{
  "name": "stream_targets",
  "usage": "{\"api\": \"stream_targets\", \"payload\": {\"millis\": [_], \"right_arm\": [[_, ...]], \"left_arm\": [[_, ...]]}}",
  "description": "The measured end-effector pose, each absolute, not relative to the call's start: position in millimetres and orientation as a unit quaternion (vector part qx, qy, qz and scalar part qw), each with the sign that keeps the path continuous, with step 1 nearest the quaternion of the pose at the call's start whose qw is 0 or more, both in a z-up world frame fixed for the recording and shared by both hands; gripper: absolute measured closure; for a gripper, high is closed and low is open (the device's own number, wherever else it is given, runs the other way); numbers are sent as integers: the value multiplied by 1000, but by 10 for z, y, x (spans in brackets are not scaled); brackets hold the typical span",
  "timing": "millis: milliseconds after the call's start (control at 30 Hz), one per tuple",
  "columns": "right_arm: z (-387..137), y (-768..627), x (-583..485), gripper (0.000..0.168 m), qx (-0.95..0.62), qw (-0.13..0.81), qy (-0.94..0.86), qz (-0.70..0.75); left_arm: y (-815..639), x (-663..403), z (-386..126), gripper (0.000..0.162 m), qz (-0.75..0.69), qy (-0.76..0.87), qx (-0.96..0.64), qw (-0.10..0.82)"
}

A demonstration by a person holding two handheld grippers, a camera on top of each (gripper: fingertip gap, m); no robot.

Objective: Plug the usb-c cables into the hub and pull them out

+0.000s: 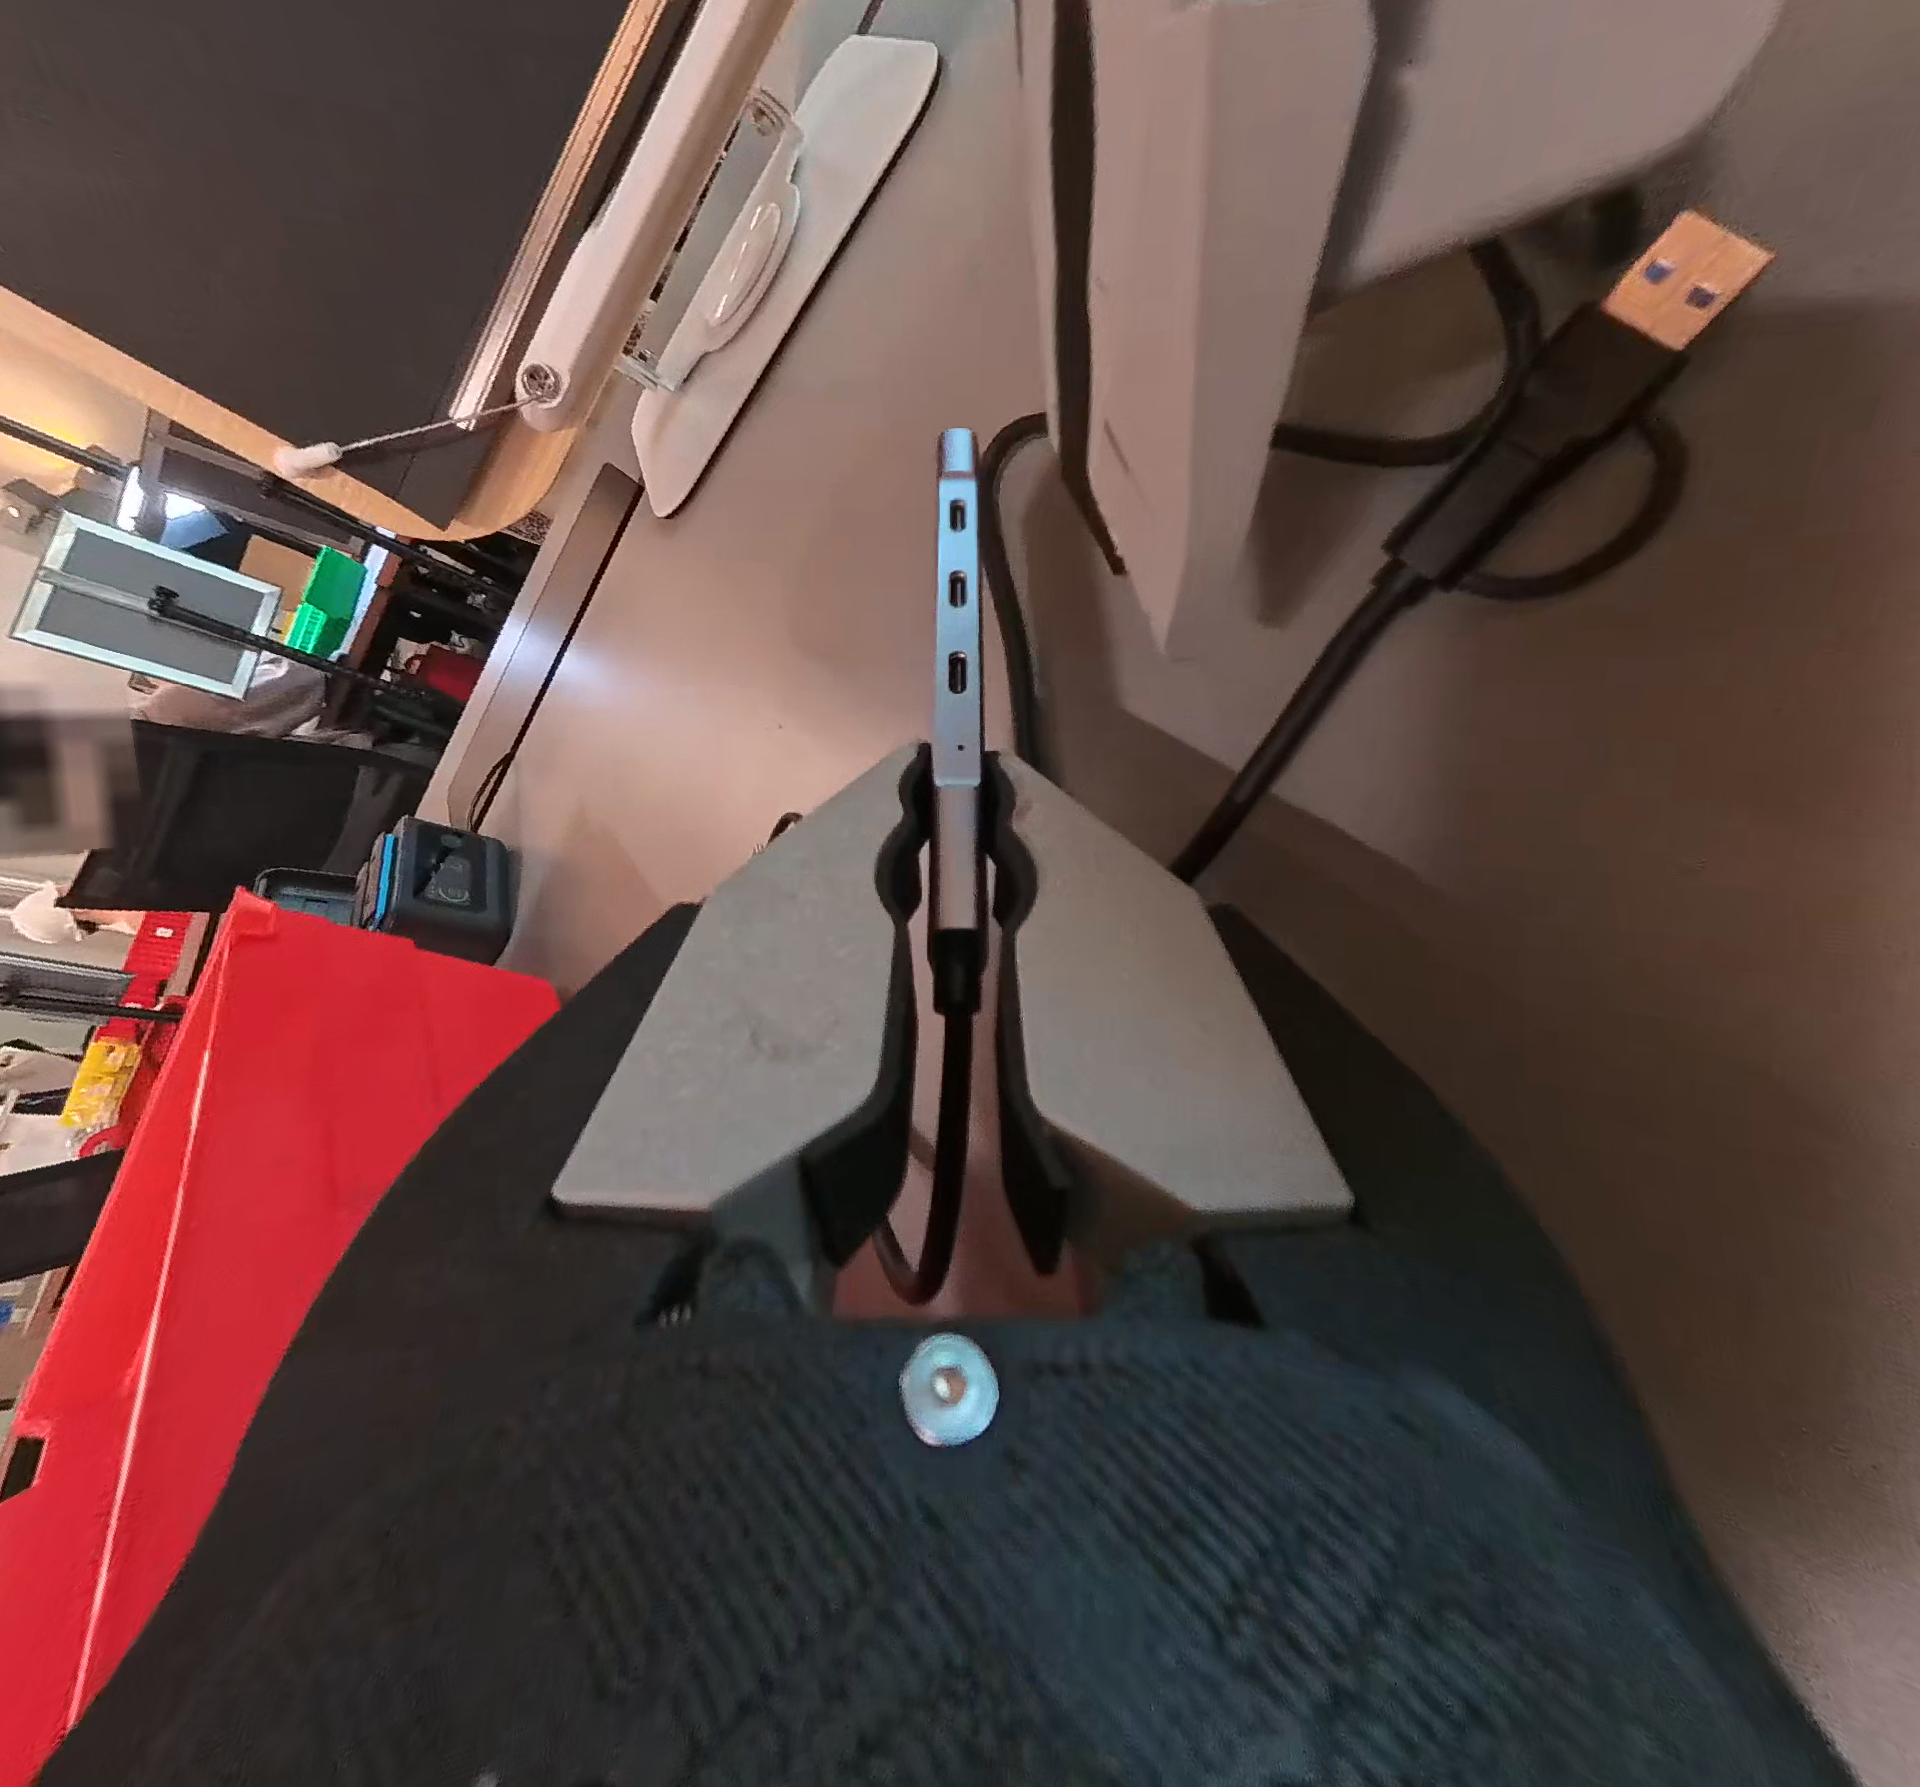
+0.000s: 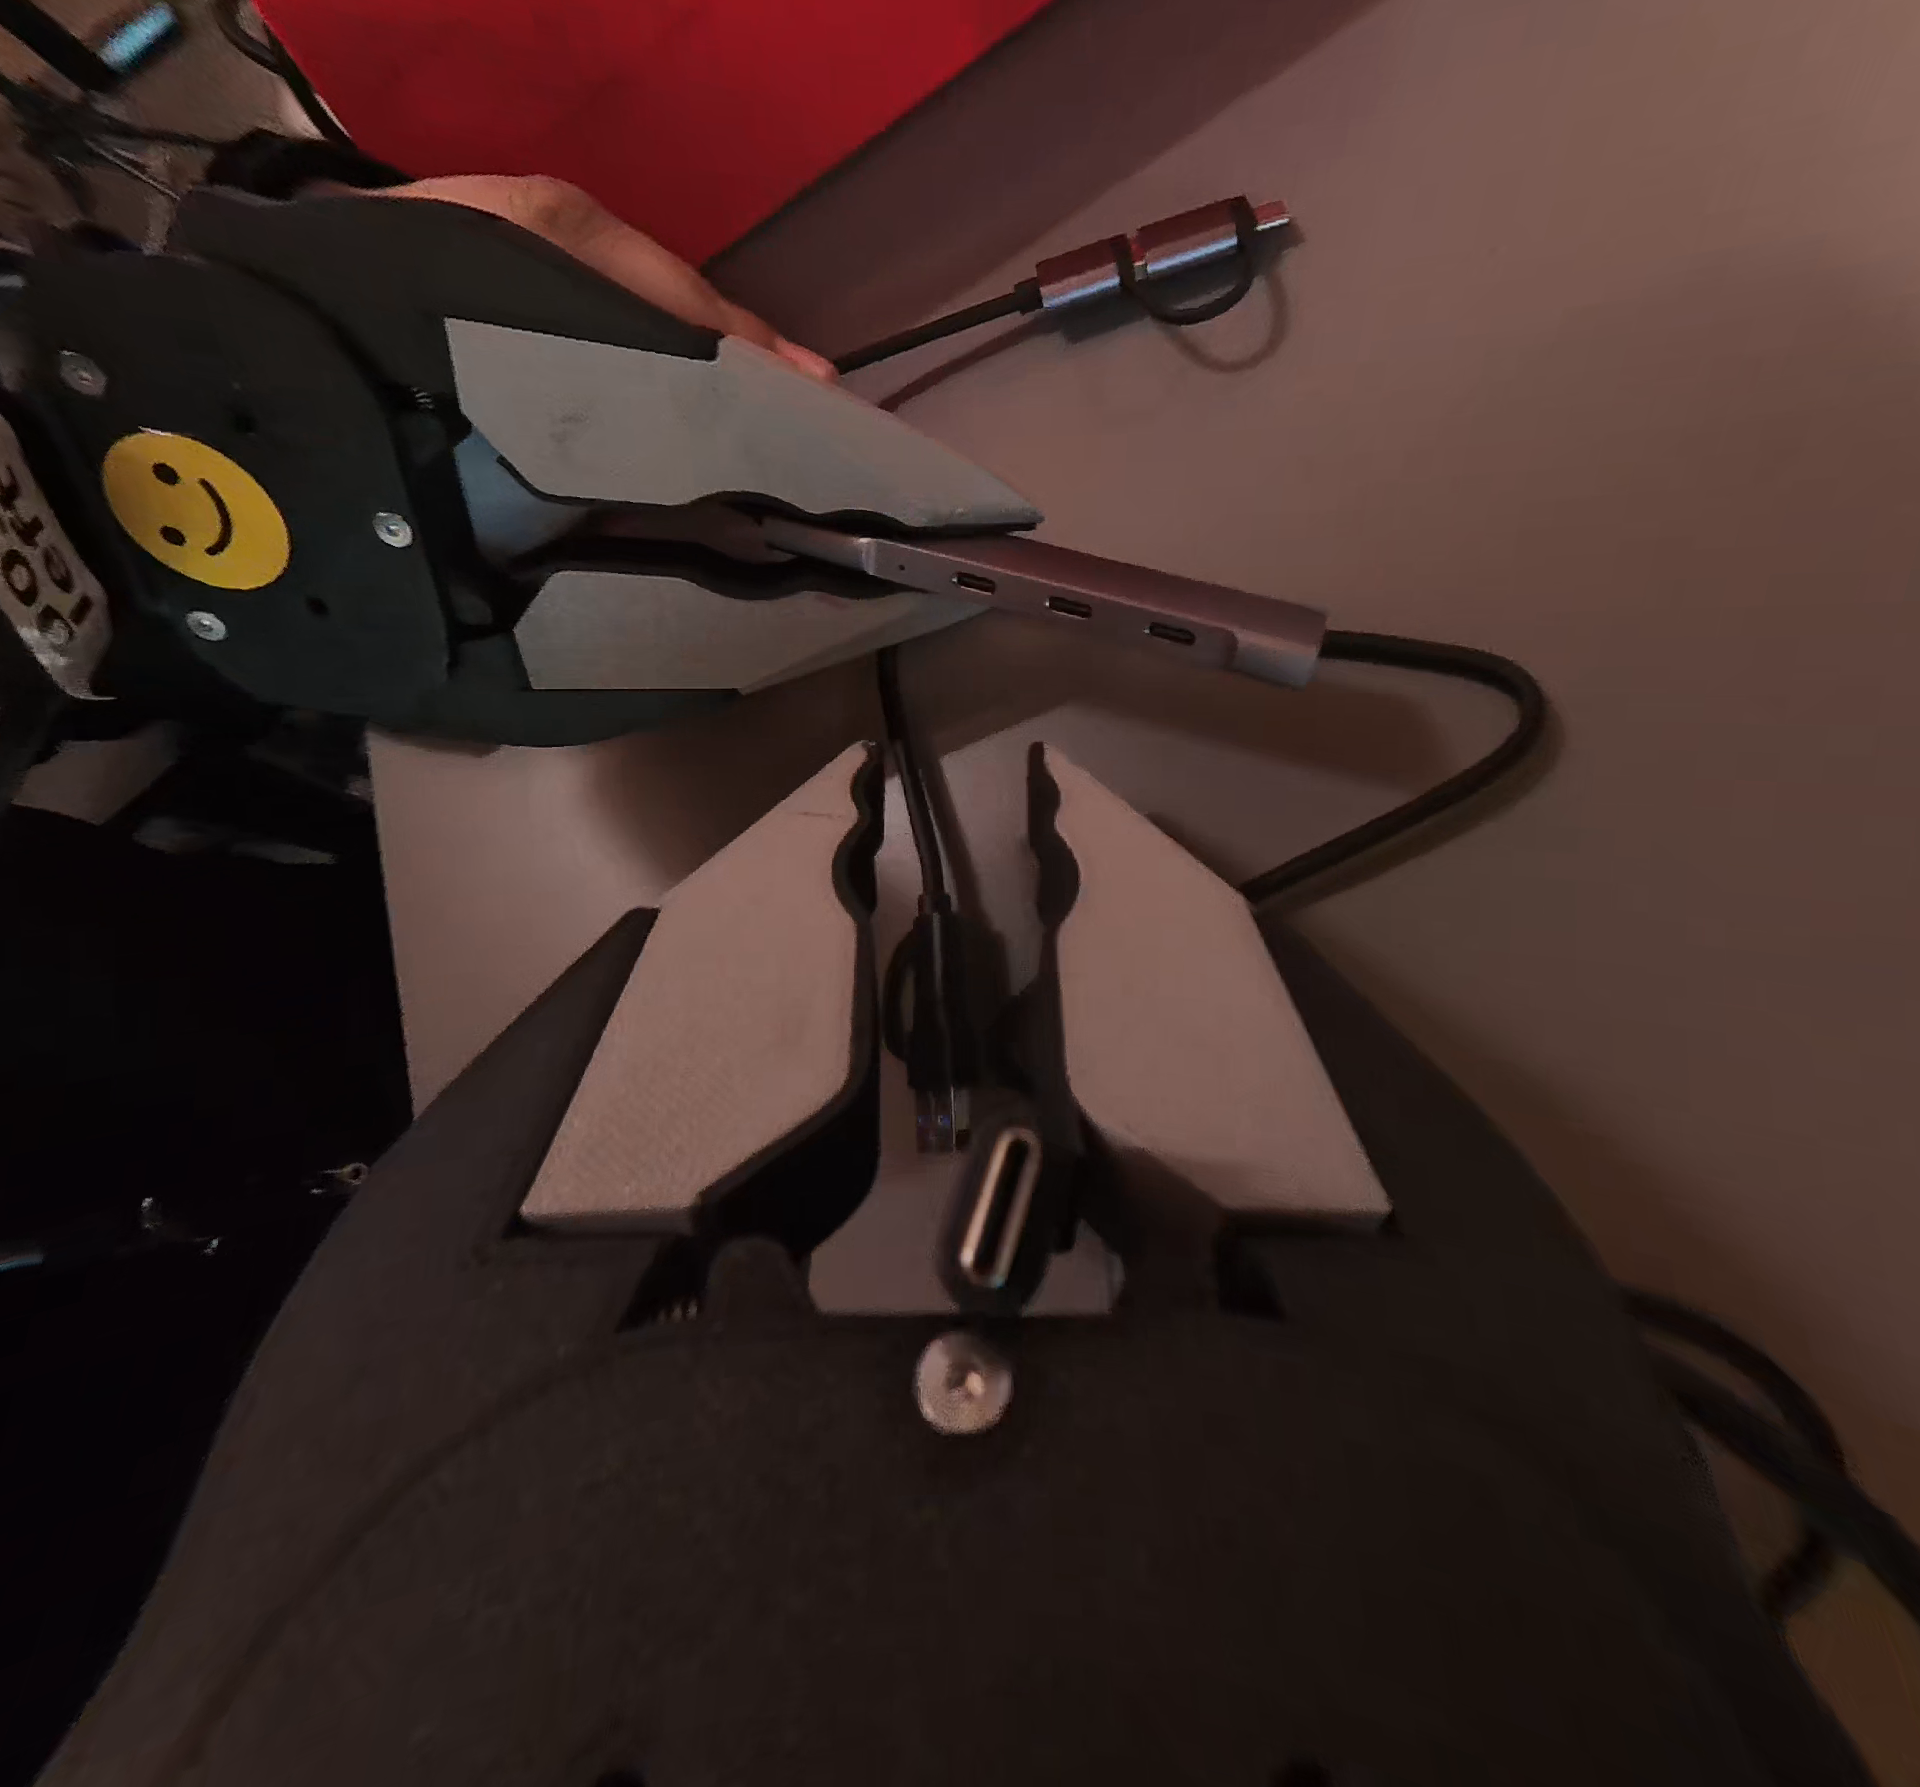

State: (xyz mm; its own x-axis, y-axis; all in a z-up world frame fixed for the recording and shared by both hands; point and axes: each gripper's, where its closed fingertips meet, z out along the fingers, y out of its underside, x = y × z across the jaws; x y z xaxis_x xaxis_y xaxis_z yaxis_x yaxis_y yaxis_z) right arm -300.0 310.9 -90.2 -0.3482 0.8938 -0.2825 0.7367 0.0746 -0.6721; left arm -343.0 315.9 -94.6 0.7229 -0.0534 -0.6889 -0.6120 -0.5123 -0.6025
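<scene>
Nearest the left wrist camera, the left gripper (image 1: 958,761) pinches the grey hub (image 1: 958,636) edge-up between its fingers, 3 ports empty, above the tabletop (image 1: 1558,906). From the right wrist view, the right gripper (image 2: 956,761) has fingers spread around a black cable plug (image 2: 940,1031); a USB-C plug (image 2: 997,1207) looms close. Another grey cable end (image 2: 1153,267) lies by the red box (image 2: 675,23).

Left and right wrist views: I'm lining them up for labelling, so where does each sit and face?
Left wrist view: on the left claw, looking along its fingers, which clamp the slim grey metal hub above the beige table.
Right wrist view: on the right claw, open, facing the left claw; a hand shows.
Shared: hub, red box.
</scene>
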Motion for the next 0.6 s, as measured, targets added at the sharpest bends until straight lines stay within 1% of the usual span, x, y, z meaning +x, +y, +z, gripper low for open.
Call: {"api": "stream_targets", "payload": {"millis": [133,233,400,600], "right_arm": [[-792,3311,-2966,134,-563,150,-754,304],[-626,3402,-3007,126,-549,175,-770,274],[-185,3430,-3159,114,-539,199,-766,289],[214,3706,-2963,109,-571,272,-720,285]], "left_arm": [[3158,-3437,-928,155,307,199,-812,455],[3160,-3435,-928,155,307,200,-812,455],[3158,-3438,-915,155,305,197,-811,460],[3153,-3443,-916,155,305,198,-810,459]]}}
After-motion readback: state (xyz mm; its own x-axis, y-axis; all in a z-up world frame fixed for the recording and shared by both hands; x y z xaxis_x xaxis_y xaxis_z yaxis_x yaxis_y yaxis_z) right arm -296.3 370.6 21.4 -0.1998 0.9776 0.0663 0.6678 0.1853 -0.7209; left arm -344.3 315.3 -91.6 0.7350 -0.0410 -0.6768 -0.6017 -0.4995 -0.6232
